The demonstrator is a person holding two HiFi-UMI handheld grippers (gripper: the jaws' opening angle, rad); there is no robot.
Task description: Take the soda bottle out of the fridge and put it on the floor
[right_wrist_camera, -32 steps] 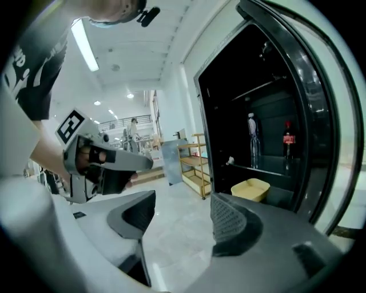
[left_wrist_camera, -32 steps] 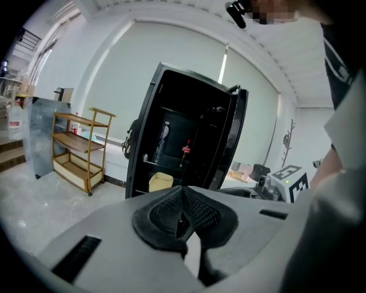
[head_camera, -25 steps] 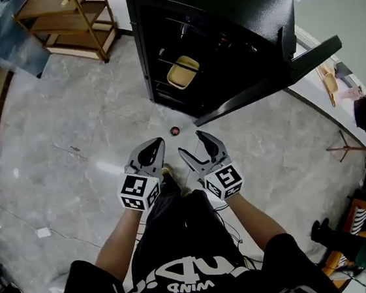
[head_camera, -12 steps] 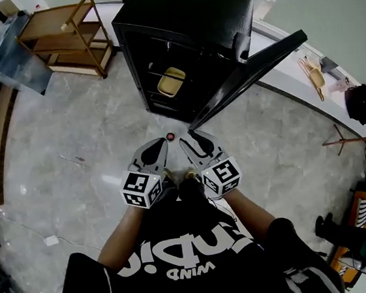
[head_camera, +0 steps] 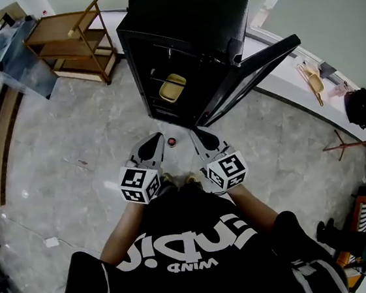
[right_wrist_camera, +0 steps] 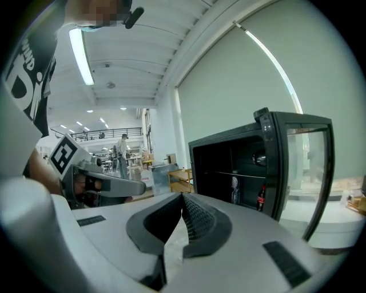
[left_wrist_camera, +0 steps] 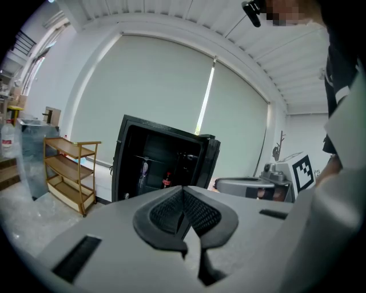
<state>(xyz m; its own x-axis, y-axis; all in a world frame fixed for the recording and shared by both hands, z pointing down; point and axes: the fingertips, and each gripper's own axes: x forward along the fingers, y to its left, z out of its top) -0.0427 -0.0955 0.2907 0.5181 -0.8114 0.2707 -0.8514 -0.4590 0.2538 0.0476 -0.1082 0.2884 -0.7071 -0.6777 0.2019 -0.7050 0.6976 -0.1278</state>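
The soda bottle (head_camera: 171, 141) stands on the grey floor just in front of the open black fridge (head_camera: 188, 17); from above only its red cap shows. In both gripper views the bottle (left_wrist_camera: 166, 181) (right_wrist_camera: 262, 198) shows dark with a red label against the fridge opening, its base hidden by the jaws. My left gripper (head_camera: 157, 139) and right gripper (head_camera: 196, 133) are held close to my body, either side of the bottle and short of it. Both are shut with nothing between the pads (left_wrist_camera: 183, 191) (right_wrist_camera: 182, 197).
The fridge door (head_camera: 253, 69) swings out to the right. A yellow tray (head_camera: 172, 87) lies on a fridge shelf. A wooden shelf unit (head_camera: 78, 36) and a clear plastic box (head_camera: 15, 56) stand at the left. A coat stand (head_camera: 354, 146) is at the right.
The right gripper's jaws, spread a second ago, have shut on nothing. Both grippers have drawn back toward my body while the bottle stays on the floor.
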